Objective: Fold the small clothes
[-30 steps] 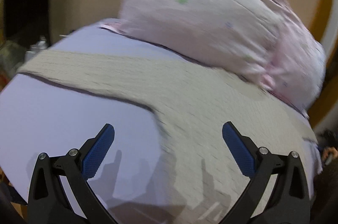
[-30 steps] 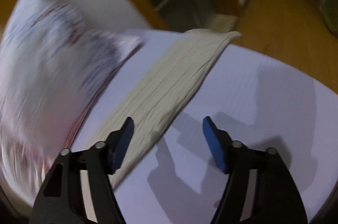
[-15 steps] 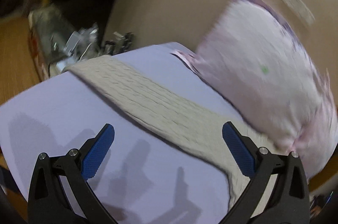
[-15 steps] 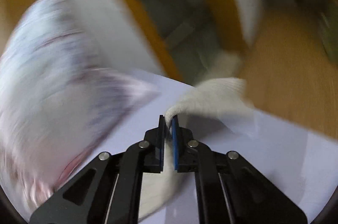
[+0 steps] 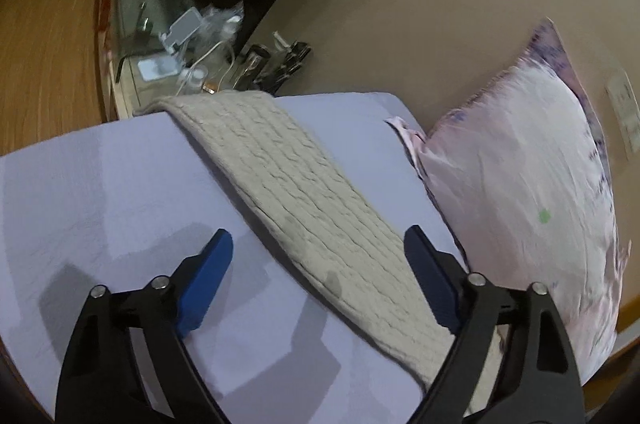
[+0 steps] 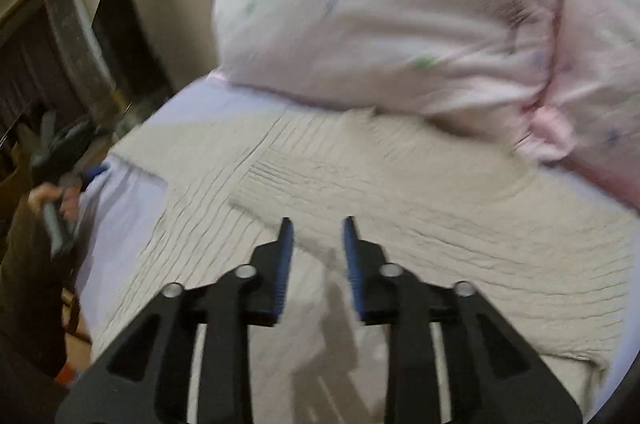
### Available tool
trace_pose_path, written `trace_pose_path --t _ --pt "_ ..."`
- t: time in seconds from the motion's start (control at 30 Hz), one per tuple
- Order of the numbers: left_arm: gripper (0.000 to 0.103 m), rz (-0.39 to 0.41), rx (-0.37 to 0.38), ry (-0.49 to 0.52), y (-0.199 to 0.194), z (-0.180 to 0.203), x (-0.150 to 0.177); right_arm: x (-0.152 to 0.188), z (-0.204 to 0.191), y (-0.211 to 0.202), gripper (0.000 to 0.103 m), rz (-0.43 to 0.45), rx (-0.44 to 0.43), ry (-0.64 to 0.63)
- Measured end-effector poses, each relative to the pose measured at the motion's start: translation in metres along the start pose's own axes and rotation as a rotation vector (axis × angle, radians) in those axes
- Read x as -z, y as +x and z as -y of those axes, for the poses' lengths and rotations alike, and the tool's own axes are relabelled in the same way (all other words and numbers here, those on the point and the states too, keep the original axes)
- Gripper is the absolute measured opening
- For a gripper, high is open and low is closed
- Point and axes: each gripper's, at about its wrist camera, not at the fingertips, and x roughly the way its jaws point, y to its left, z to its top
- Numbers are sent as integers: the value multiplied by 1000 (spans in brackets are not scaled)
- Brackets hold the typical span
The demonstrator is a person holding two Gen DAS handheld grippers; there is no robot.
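The cream knitted sweater point(image 6: 420, 207) lies spread flat on the bed's pale lilac sheet point(image 5: 100, 183), its far edge tucked just under the big pink patterned pillow point(image 6: 400, 3) that leans against the beige headboard point(image 5: 420, 3). From the right side, the right tongs point(image 6: 316, 256) hover low over the middle of the garment, their blue pads point(image 6: 285, 264) set a narrow gap apart with nothing between them; a folded-over sleeve panel lies across the sweater's body just ahead of the tips, its ribbing running crosswise to the knit beneath. The picture is blurred, so I cannot tell whether the tips touch the wool. Off at the left edge of that view the person's other hand point(image 6: 52, 191) can be seen near the bed's side. From the left side, the left tongs point(image 5: 316, 264) stand spread wide and hold nothing, pointed along a long sleeve point(image 5: 288, 183) that runs as a diagonal strip from the far corner of the mattress down toward the camera. That strip passes between the two blue pads, nearer to the right-hand pad than the left, and continues on beneath the right-hand arm of the tool. The pillow sits just to the right of the sleeve, and a cluttered side shelf point(image 5: 180, 55) with cables and small packets lies beyond the mattress's far corner.
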Motion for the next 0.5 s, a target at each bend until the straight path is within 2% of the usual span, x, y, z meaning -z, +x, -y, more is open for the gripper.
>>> trace_pose_path --t 0.03,0.1,0.23,0.3,0.33,0.37,0.4,0.5 --pt "81 -12 2 -22 5 -4 -3 -2 7 -11 52 38 21 14" --pt "77 -11 16 -61 11 -11 -8 -3 24 -31 61 92 56 56" --pt "66 7 25 -136 19 -22 -25 3 65 -66 64 142 91 180" --pt "54 11 19 -166 24 -27 -32 12 76 -68 64 146 100 217" --pt "40 8 3 -177 27 -30 -37 22 80 -74 64 150 107 232" --pt "21 -2 -21 -174 31 -29 -40 26 85 -77 64 153 114 245" --pt "11 -14 -50 -161 35 -27 -44 29 93 -81 64 159 121 263" --pt "7 17 -103 -28 31 10 -47 46 104 -96 64 186 129 301"
